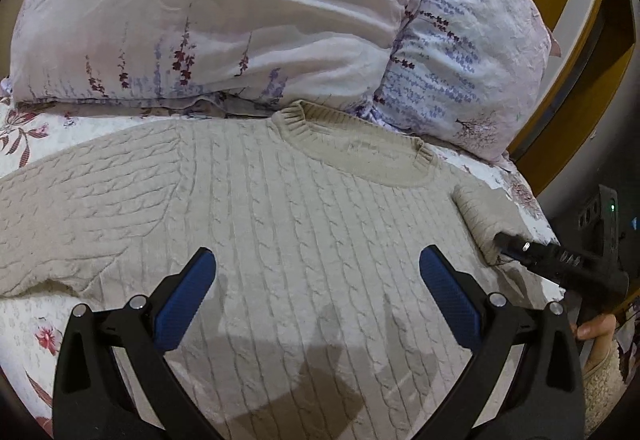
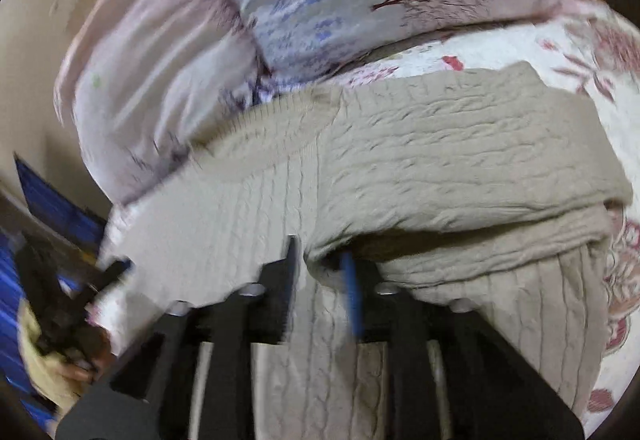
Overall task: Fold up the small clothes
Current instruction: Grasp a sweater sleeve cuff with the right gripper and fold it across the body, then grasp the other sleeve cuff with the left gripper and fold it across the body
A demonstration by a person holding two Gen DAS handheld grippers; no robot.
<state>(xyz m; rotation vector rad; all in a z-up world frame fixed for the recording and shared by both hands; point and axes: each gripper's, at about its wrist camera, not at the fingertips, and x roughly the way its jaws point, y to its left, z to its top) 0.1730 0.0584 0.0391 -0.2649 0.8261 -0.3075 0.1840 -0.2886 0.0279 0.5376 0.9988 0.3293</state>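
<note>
Sweater (image 1: 288,208): beige cable knit, flat on the bed (image 1: 24,324), collar toward the pillows (image 1: 224,24), body running from collar to hem.
Right sleeve (image 2: 460,160): folded across the chest.
Left sleeve (image 1: 80,208): spread out toward the bed's left edge.
Left tongs (image 1: 318,296): wide, empty, hovering over the chest; nearer that sleeve.
Right tongs (image 2: 320,272): narrow gap, pads clear of the knit.

My left gripper (image 1: 318,286) hangs tilted downward with its blue pads (image 1: 186,302) spread wide and nothing caught between them. My right gripper (image 2: 320,264) sits off to the right edge of the left view, black fingers angled down, my hand (image 1: 596,328) wrapped round its handle. Its jaws stand slightly apart, blurred in its own camera.
</note>
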